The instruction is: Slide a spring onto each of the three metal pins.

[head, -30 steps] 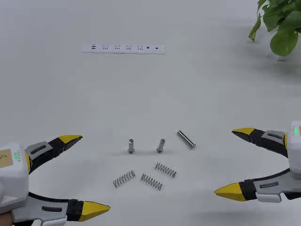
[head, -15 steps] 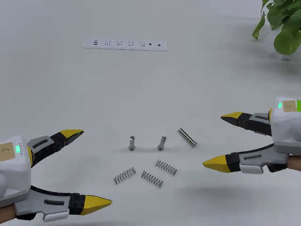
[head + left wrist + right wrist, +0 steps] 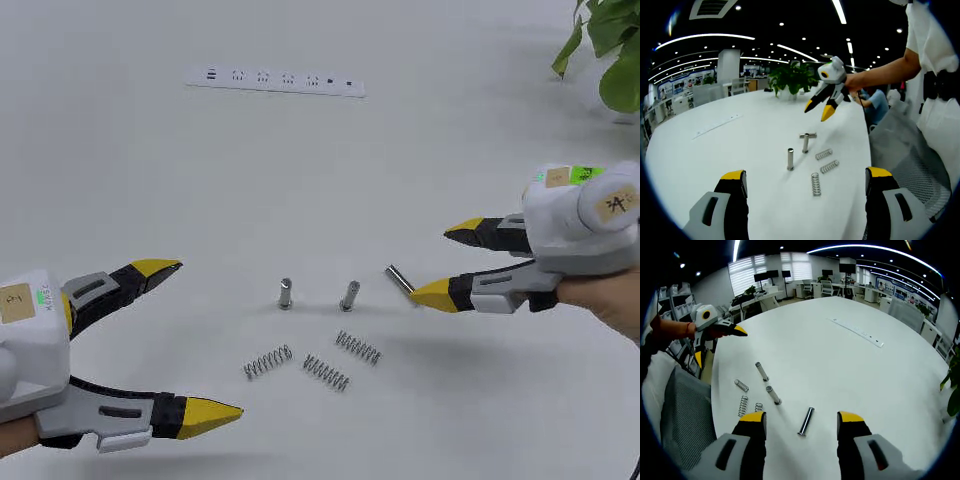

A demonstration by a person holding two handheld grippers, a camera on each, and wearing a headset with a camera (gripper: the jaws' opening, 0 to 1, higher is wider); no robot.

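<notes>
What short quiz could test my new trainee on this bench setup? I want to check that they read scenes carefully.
1. How many springs lie loose on the table?
2. True or false: all three pins stand upright.
3. Which is nearer the lying pin: A) left hand-held gripper, B) right hand-held gripper?
Key: 1) three; 2) false, one lies flat; 3) B.

The left gripper (image 3: 205,338) sat at eight o'clock, jaws spread wide. The right gripper (image 3: 432,262) pointed inward from three o'clock, jaws apart.
</notes>
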